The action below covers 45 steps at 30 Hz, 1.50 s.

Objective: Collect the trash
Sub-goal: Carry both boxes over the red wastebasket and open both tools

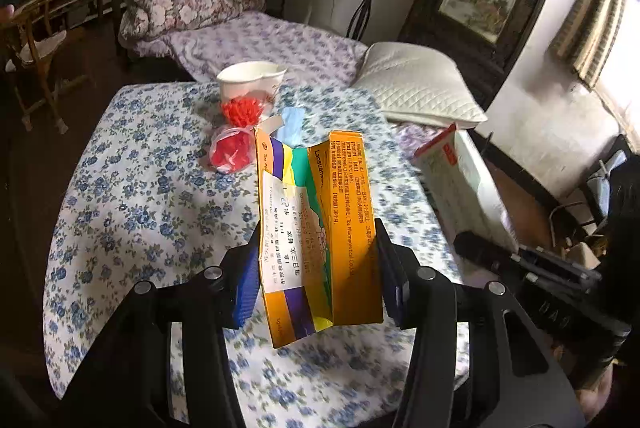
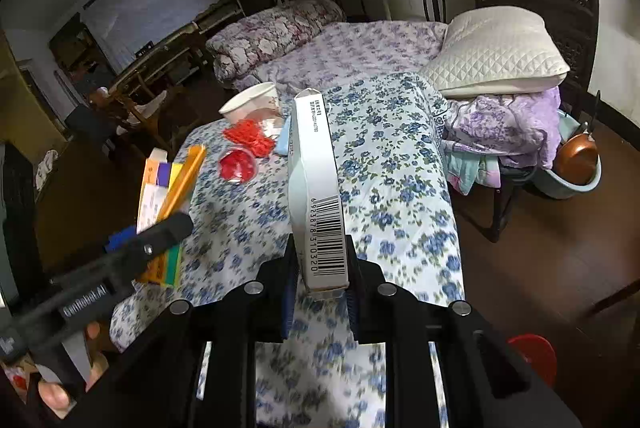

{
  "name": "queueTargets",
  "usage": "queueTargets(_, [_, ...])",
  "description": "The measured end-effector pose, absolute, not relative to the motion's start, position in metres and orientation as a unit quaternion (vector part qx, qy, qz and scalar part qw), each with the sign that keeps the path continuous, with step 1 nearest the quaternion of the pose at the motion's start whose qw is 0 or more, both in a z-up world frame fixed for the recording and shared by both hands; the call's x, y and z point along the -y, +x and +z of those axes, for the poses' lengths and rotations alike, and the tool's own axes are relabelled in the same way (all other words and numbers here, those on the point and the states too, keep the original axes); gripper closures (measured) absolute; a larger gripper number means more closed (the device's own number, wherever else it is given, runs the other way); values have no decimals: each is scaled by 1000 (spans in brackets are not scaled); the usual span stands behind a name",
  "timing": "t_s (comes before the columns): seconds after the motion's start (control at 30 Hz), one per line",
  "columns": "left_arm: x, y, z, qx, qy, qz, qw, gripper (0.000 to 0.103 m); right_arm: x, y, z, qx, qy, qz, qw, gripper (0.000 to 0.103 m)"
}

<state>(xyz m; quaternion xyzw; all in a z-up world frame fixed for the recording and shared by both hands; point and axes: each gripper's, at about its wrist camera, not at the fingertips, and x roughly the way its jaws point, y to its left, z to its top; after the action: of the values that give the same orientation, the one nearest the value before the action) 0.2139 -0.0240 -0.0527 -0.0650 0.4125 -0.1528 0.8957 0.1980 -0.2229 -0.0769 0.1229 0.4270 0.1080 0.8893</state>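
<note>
My left gripper [image 1: 316, 260] is shut on an opened orange medicine box [image 1: 316, 228] with a white label, held above the floral tablecloth [image 1: 140, 207]. My right gripper [image 2: 320, 268] is shut on a long white carton with a barcode [image 2: 316, 187], also held above the cloth. Each held box shows in the other view: the white carton [image 1: 460, 187] at the right, the orange box [image 2: 168, 195] at the left. On the table lie a paper cup [image 1: 252, 79], red shredded scraps [image 1: 242, 109], a clear bag of red bits [image 1: 232, 149] and a light blue packet [image 1: 292, 125].
A bed with purple floral sheets [image 2: 352, 47], a rolled quilt [image 2: 276, 31] and a white pillow [image 2: 500, 47] lies behind the table. Wooden chairs [image 1: 36, 39] stand at the left. A blue basin with a copper pan [image 2: 576, 163] and a red round object [image 2: 536, 356] are on the floor at the right.
</note>
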Motion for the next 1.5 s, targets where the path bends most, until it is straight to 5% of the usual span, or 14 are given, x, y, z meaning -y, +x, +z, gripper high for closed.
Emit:
queueTargets(0.77, [194, 115, -40, -410, 4, -288, 865, 53, 366, 43, -50, -388, 116, -6, 914, 82])
queueTargets(1.23, [352, 91, -141, -494, 69, -331, 801, 53, 469, -7, -201, -503, 196, -98, 836, 82])
queueTargets(1.5, [368, 110, -197, -539, 82, -328, 771, 53, 490, -1, -250, -530, 226, -107, 810, 82])
